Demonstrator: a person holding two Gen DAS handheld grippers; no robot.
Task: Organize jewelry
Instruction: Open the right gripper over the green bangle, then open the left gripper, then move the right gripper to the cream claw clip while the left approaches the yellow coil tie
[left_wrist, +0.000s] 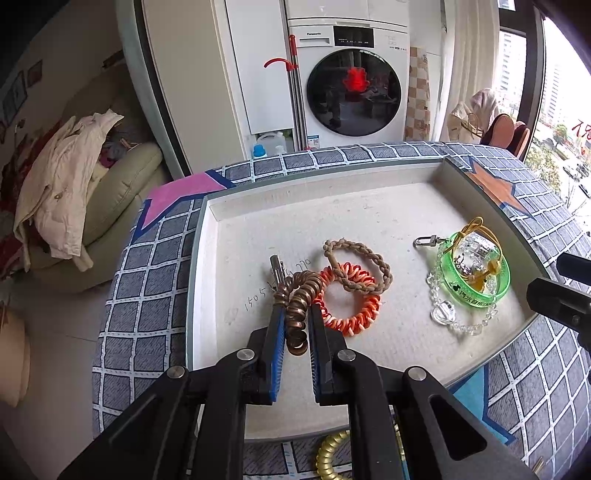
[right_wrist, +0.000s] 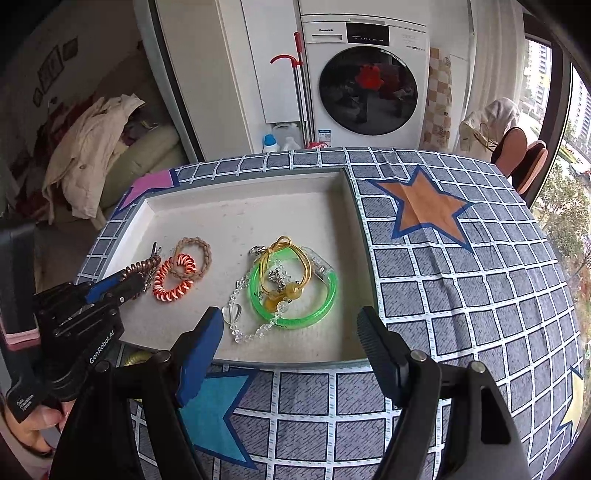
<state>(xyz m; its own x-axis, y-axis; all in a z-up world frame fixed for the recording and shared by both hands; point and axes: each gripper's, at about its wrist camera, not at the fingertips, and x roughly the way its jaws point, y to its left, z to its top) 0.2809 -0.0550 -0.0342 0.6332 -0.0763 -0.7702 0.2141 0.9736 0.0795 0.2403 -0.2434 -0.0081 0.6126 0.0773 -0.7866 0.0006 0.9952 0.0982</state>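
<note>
- Between the blue pads of the left gripper (left_wrist: 295, 325), a bronze coil hair tie (left_wrist: 301, 306) is pinched; the jaws stand nearly together, clenched on the coil, which hangs low over the white tray (left_wrist: 295, 210) near its left side.
- Just beyond that grip, a small metal hair clip (left_wrist: 276, 266) lies on the tray floor, close by the coil; whether they touch I cannot tell.
- Beside the coil on its right, an orange-and-white spiral tie (left_wrist: 349, 299) rests in the tray, with a tan braided band (left_wrist: 360, 266) lying over its far edge.
- Further right, well apart from that group, a green translucent bangle (right_wrist: 295, 291) sits in the tray with a yellow cord loop (right_wrist: 284, 254) and a clear bead bracelet (right_wrist: 245, 317) lying across it in a tangle.
- Over the near rim of the tray hangs the right gripper (right_wrist: 291, 332), jaws spread wide with nothing between them; it touches none of the pieces.
- Outside the tray, on the checked tablecloth (right_wrist: 461, 295) at the near edge, a gold coil tie (left_wrist: 328, 454) lies under the left gripper.
- Judged from this layout, the task looks well along: most pieces sit in the tray in two clusters, the bronze coil is about to be set down or is being shifted, and the gold coil is left to bring in.
</note>
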